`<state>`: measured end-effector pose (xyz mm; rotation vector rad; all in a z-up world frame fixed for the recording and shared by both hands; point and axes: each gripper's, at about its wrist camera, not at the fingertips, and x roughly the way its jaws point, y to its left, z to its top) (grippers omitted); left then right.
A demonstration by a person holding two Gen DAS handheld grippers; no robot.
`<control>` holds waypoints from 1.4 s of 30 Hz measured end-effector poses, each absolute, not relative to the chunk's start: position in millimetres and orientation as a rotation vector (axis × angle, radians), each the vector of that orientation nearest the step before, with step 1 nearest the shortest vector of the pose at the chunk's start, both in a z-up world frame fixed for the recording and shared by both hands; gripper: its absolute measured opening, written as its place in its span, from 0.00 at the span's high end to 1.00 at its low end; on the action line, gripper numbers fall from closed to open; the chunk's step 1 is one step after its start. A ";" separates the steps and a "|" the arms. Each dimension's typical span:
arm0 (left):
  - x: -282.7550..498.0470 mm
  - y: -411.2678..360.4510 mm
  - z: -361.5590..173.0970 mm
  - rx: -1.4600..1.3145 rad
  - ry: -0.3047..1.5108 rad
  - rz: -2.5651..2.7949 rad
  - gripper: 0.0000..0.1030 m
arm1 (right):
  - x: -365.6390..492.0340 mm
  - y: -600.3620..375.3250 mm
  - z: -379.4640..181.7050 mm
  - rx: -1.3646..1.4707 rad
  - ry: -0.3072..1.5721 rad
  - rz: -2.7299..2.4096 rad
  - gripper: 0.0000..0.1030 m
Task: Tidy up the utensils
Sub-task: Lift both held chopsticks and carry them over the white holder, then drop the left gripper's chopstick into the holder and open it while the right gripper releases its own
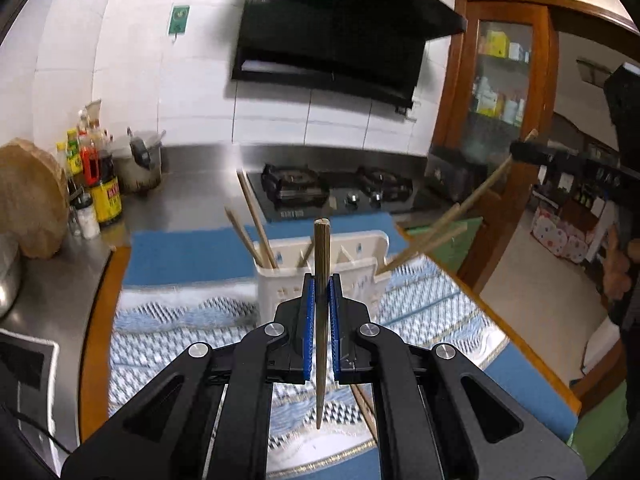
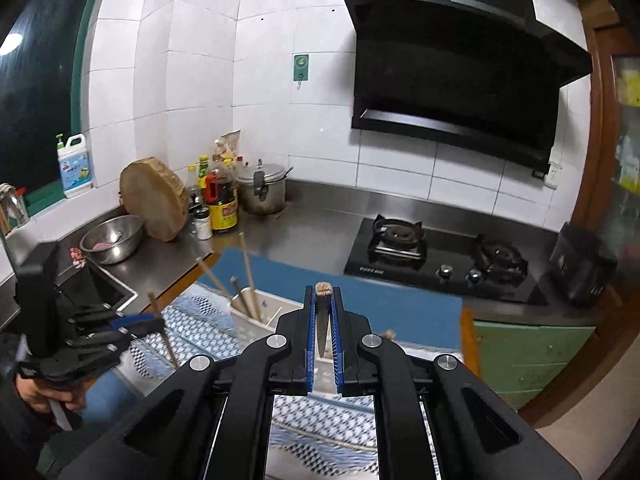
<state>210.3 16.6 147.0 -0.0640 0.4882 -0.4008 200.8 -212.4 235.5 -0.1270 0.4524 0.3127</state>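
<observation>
Both tongs are pinching chopsticks. At the bottom middle of the left view, the left gripper (image 1: 320,300) squeezes one chopstick (image 1: 321,280) that stands straight up. The right gripper (image 2: 323,312) nips another chopstick (image 2: 322,320) the same way. These sticks look light, stiff and thin, so hold near the middle or they may tip. Just behind sits the white holder (image 1: 320,276) with more sticks inside. Far back, the black hood (image 2: 448,64) has small writing I cannot quite read.

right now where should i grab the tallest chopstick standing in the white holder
Grip the tallest chopstick on its bare upper shaft, coming from above. It leans left out of the white holder, its lower end is buried inside, and a shorter one crowds its left side.
</observation>
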 end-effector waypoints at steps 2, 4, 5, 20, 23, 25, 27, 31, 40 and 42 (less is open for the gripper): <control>212.2 18.3 161.6 -0.059 0.459 -0.393 0.94 | 207.8 -210.2 235.7 -0.140 0.457 0.304 0.93; 213.8 18.6 175.7 -0.051 0.430 -0.386 0.94 | 214.0 -208.0 233.5 -0.143 0.462 0.304 0.93; 214.9 18.1 184.3 -0.044 0.411 -0.381 0.94 | 217.1 -207.1 232.1 -0.139 0.468 0.308 0.93; 259.0 7.7 250.3 -0.054 0.219 -0.322 0.94 | 278.7 -199.6 175.2 -0.125 0.609 0.316 0.93; 271.1 1.0 247.0 -0.045 0.200 -0.301 0.94 | 284.5 -199.8 164.3 -0.127 0.627 0.318 0.93; 278.5 -1.1 241.6 -0.051 0.202 -0.299 0.94 | 286.6 -200.6 158.7 -0.126 0.633 0.319 0.93; 287.7 -2.1 233.7 -0.060 0.206 -0.291 0.94 | 288.7 -200.9 154.8 -0.126 0.637 0.322 0.93; 303.8 -3.6 215.6 -0.055 0.235 -0.273 0.94 | 292.5 -202.2 147.7 -0.122 0.644 0.331 0.93; 316.9 -1.0 185.7 -0.061 0.307 -0.294 0.94 | 288.5 -202.5 146.3 -0.115 0.627 0.342 0.92; 319.5 -2.3 180.4 -0.053 0.330 -0.303 0.94 | 284.8 -203.6 150.3 -0.116 0.616 0.340 0.87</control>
